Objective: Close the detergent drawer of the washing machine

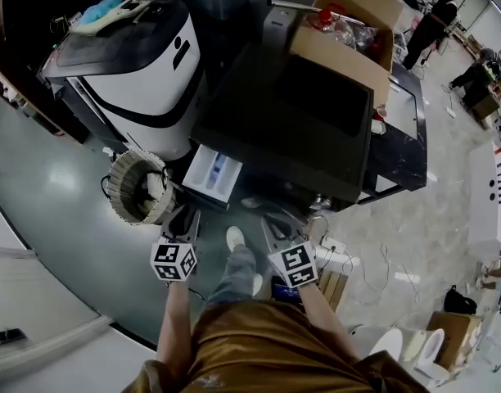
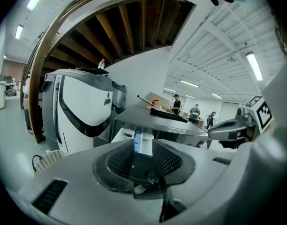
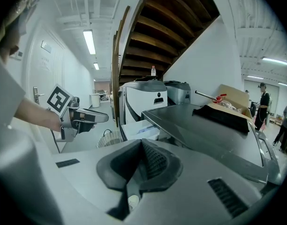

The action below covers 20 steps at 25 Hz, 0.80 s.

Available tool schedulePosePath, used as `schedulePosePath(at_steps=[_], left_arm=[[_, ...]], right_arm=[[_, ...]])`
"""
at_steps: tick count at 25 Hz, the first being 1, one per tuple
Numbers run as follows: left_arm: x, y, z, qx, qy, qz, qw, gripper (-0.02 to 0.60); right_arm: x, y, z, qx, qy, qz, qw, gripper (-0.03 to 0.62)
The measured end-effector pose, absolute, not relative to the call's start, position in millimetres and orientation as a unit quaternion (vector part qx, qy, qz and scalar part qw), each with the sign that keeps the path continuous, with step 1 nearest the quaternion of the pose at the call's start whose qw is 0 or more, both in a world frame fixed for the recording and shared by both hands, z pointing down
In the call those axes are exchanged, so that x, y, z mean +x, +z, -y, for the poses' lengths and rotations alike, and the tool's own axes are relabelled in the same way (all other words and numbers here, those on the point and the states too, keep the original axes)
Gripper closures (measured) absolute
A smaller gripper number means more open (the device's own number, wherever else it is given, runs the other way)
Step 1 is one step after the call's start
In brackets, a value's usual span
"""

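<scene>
The washing machine (image 1: 283, 121) has a dark flat top. Its white detergent drawer (image 1: 213, 173) stands pulled out at the front left corner, with a blue compartment showing. My left gripper (image 1: 183, 214) hovers just below the drawer in the head view, a short gap away. In the left gripper view that gripper (image 2: 143, 148) is open, and the drawer (image 2: 127, 135) shows beyond the gap with nothing between the pads. My right gripper (image 1: 272, 223) hangs in front of the machine, to the right of the drawer. In its own view the right gripper (image 3: 141, 145) is shut and empty; the drawer (image 3: 142, 130) lies ahead.
A white-and-black appliance (image 1: 144, 64) stands left of the machine, with a round ribbed drum (image 1: 136, 188) on the floor before it. An open cardboard box (image 1: 349, 23) sits on the machine's far side. A power strip (image 1: 336, 259) and cables lie at right. People (image 1: 431, 23) stand far off.
</scene>
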<state>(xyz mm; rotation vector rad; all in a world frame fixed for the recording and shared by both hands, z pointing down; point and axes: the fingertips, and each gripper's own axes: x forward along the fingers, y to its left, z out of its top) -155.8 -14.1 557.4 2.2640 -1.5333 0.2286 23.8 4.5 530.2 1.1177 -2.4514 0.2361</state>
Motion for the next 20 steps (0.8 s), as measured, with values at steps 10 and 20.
schedulePosePath(at_steps=[10, 20], left_arm=[[-159.0, 586.5, 33.6, 0.806, 0.116, 0.543, 0.204, 0.44], [-160.9, 595.8, 46.5, 0.822, 0.099, 0.527, 0.192, 0.399]], right_arm=[[20.5, 557.5, 12.6, 0.384, 0.108, 0.885, 0.241, 0.582], [16.6, 571.3, 25.2, 0.372, 0.128, 0.885, 0.249, 0.582]])
